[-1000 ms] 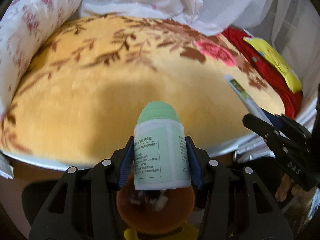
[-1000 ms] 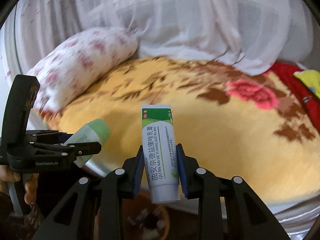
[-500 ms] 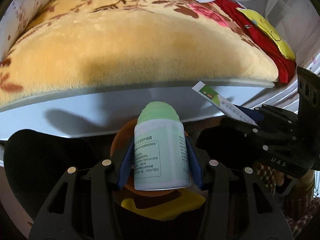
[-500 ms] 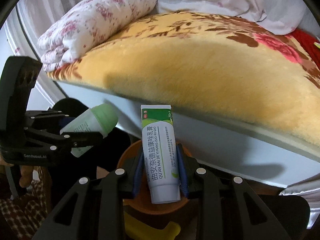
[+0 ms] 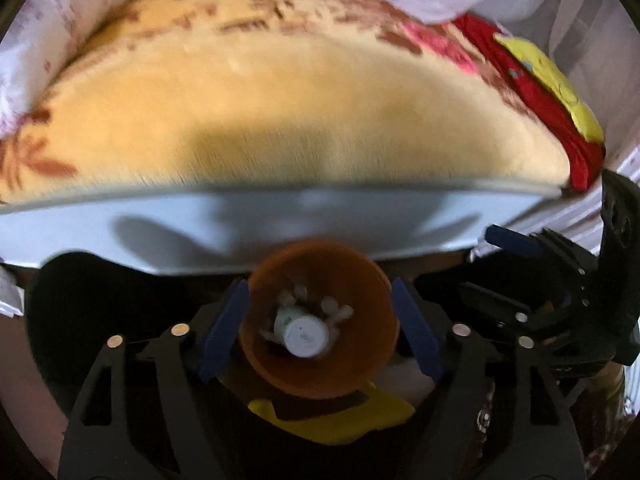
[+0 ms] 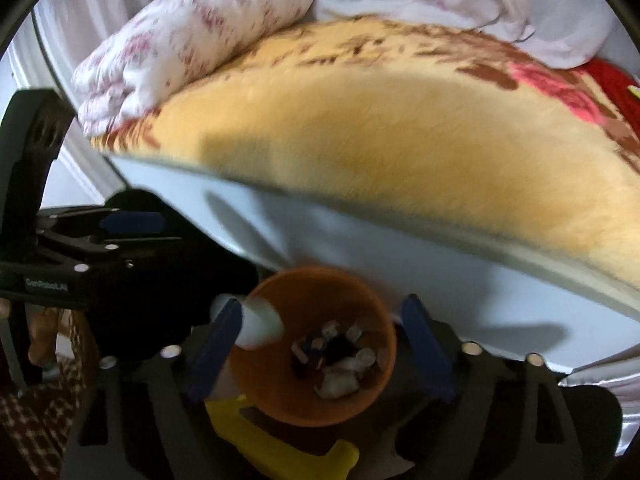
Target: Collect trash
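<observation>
Trash is seen gathered inside the orange bin (image 5: 320,320), which stands on the floor just below the edge of the bed (image 5: 280,120). In the left wrist view a small white-and-green bottle (image 5: 304,334) is shown bottom-up within the bin, among pale scraps; in the right wrist view a blurred white object (image 6: 260,326) is caught at the bin's rim, and what it is cannot be told. The left gripper (image 5: 320,316) is held above the bin with its jaws spread and nothing between them. The right gripper (image 6: 320,340) is likewise spread and empty. The bottle is judged light, rigid and smooth, so it would best be gripped across its body. The bin itself is judged light and easily tipped.
</observation>
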`<state>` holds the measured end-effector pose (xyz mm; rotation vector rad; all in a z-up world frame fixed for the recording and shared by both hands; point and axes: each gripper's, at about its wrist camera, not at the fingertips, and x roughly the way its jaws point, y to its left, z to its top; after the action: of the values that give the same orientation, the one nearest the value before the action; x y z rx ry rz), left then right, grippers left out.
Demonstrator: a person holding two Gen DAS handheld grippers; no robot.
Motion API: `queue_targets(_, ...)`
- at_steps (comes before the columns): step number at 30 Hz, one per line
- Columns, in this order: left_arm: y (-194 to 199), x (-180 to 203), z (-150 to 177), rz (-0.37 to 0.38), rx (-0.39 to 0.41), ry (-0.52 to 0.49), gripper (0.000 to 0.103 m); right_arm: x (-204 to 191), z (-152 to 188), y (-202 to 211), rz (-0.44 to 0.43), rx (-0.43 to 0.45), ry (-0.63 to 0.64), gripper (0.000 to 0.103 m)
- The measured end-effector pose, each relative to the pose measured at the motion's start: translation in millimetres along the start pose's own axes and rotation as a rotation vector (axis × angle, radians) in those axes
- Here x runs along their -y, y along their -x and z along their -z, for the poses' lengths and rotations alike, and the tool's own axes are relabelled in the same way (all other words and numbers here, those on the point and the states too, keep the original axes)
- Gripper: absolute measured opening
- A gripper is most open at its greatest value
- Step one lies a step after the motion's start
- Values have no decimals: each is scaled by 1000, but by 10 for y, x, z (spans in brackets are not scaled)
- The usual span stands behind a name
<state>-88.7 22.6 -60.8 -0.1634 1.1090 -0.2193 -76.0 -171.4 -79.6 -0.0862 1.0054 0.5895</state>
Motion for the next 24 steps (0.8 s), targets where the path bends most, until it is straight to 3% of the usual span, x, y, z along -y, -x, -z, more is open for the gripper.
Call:
queue_targets(3,148,18,-111,-39,89,5,80,78,-95,115,25,61,-9,98)
queue_targets(7,388,113,-254,-136,253,-35,89,156,-280,344,107,203,10,98)
queue_targets(12,606,294,-465,-242,404,-127,90,288,-528,612,118,378,-3,98)
queue_targets(16,650,378,-630,-276,446,-155,91,376,-710,727,134,469,-8,98)
queue_targets(24,673,413,-923,-268,514,-125,91,545,-1039,772,211,553,-6,98)
